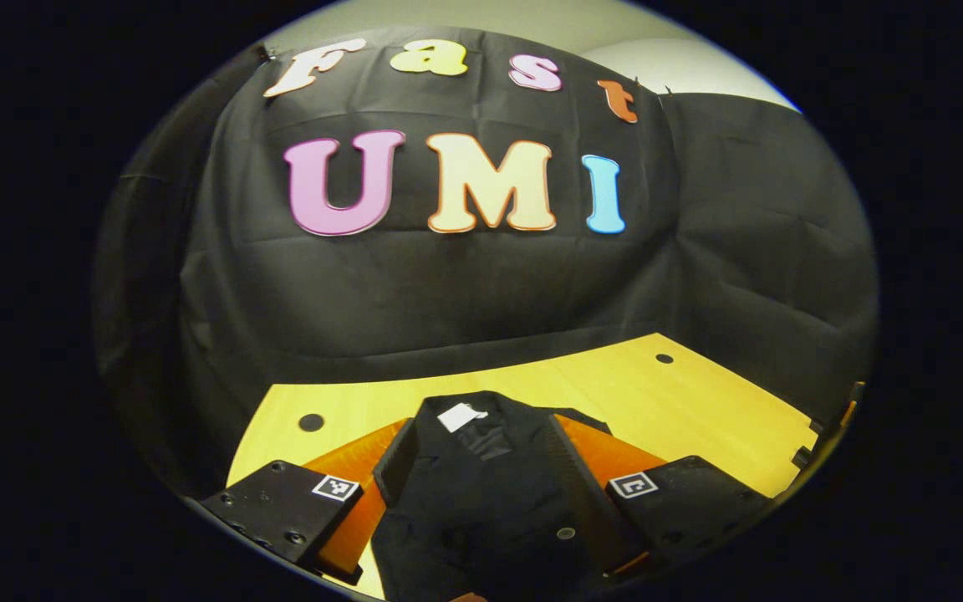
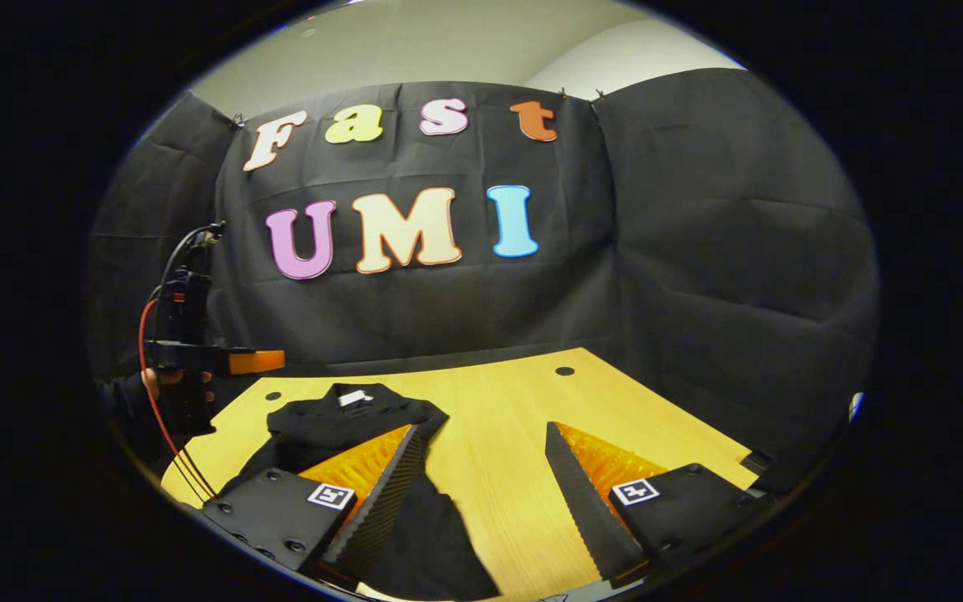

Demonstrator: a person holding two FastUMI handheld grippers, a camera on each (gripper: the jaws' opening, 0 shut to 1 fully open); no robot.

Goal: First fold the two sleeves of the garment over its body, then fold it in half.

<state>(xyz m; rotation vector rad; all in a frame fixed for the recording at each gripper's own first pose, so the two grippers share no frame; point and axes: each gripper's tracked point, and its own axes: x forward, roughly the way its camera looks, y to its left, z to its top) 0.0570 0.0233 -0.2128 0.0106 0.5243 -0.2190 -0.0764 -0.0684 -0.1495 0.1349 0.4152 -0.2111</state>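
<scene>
Black garment (image 2: 339, 422): laid on yellow table (image 2: 498, 435), lower left of right gripper view, bunched; sleeves judged partly folded, half-fold not yet done. Left gripper (image 1: 481, 468): jaws wide, garment seen between, nothing clamped. Right gripper (image 2: 481, 493): jaws wide, nothing held.

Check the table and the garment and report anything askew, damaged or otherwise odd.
Nothing is damaged or spilled. The black garment lies rumpled rather than flat on the wooden table, bunched near its collar with its white tag showing. Both grippers' fingers stand open above it, touching nothing.
</scene>
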